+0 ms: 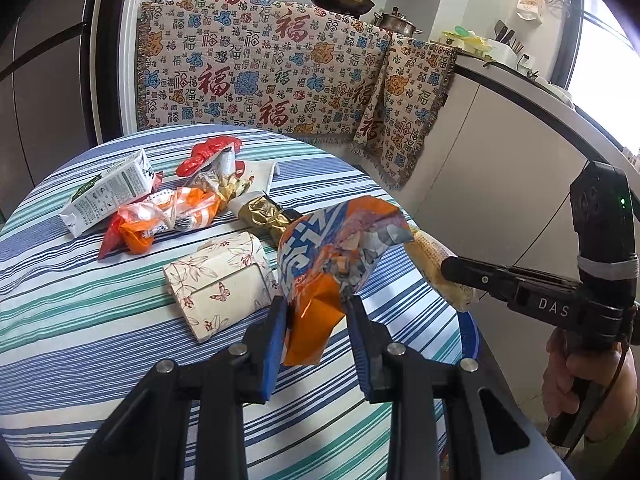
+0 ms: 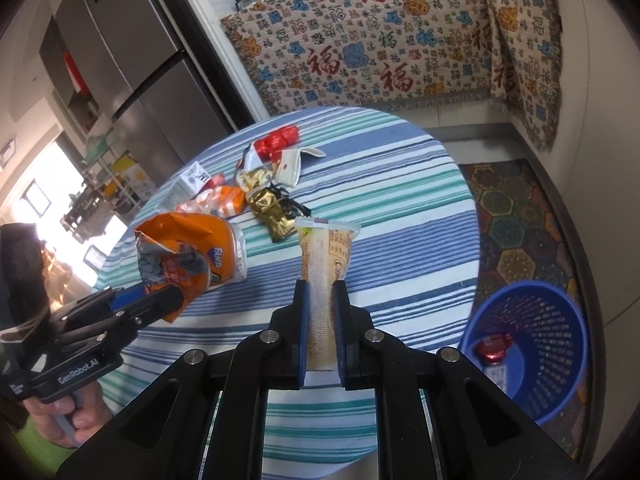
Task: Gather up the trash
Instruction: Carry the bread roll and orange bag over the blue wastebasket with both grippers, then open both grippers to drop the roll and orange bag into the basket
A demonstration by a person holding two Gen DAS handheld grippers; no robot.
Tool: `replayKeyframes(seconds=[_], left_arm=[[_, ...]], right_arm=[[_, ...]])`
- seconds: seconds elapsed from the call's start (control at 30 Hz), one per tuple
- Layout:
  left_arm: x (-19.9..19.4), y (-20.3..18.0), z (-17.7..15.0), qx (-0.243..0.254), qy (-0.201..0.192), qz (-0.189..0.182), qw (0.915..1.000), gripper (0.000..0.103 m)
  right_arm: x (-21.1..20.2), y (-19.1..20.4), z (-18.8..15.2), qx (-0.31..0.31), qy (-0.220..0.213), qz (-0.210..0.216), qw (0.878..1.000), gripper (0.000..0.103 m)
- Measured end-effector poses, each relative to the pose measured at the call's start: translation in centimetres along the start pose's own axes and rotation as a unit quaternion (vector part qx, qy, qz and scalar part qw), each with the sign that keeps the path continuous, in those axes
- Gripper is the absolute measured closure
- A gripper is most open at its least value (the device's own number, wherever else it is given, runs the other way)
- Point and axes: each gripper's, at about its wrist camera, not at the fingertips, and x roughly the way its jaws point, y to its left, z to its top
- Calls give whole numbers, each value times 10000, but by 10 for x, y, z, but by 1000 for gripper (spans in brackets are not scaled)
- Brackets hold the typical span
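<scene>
My left gripper (image 1: 316,308) is shut on a crumpled orange snack bag (image 1: 336,248), held up over the striped round table (image 1: 80,320). In the right wrist view the same bag (image 2: 180,248) hangs from the left gripper (image 2: 174,298) at the left. My right gripper (image 2: 320,292) is shut on a long beige wrapper (image 2: 326,264), which sticks out forward between its blue pads. In the left wrist view the right gripper (image 1: 450,268) holds that wrapper (image 1: 432,256) just right of the orange bag. A blue basket (image 2: 560,360) stands on the floor to the right of the table.
Loose trash lies on the table: a white carton (image 1: 112,192), an orange-white plastic bag (image 1: 172,216), a red wrapper (image 1: 208,152), a gold wrapper (image 1: 264,216) and a floral box (image 1: 224,280). A red-capped item (image 2: 494,350) lies in the basket. A patterned cloth (image 1: 260,72) drapes the counter behind.
</scene>
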Motion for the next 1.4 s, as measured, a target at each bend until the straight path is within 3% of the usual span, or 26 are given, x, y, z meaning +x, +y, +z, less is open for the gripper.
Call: replayKeyframes(seconds=[0.4,0.63,0.87,1.07,1.3,1.4], left_arm=[[10,-40,20,349,14,-150,9993,72],[40,-108,27,679,280,-843,9937,72],[104,-187,19,859,864,-1346,9834,72],[164,-228,7,988,1259,-1305,9785,72],[223,-249,-12,1118,1584,-1106,9748,72],[241,-258,-19,1279,1623,-974,9736,67]], right_arm=[[-30,-32,4,265,-270,-243,9990,93],[-69,-111,7,731,-303,-960,9922,93],[-69,-207,-7,1444,-5,-1367,9800,93],[-55,-274,-26,2199,130,-1197,9681,93],[-45,-293,-29,2401,164,-1171,9635,92],[-42,-299,-29,2474,134,-1158,9619,86]])
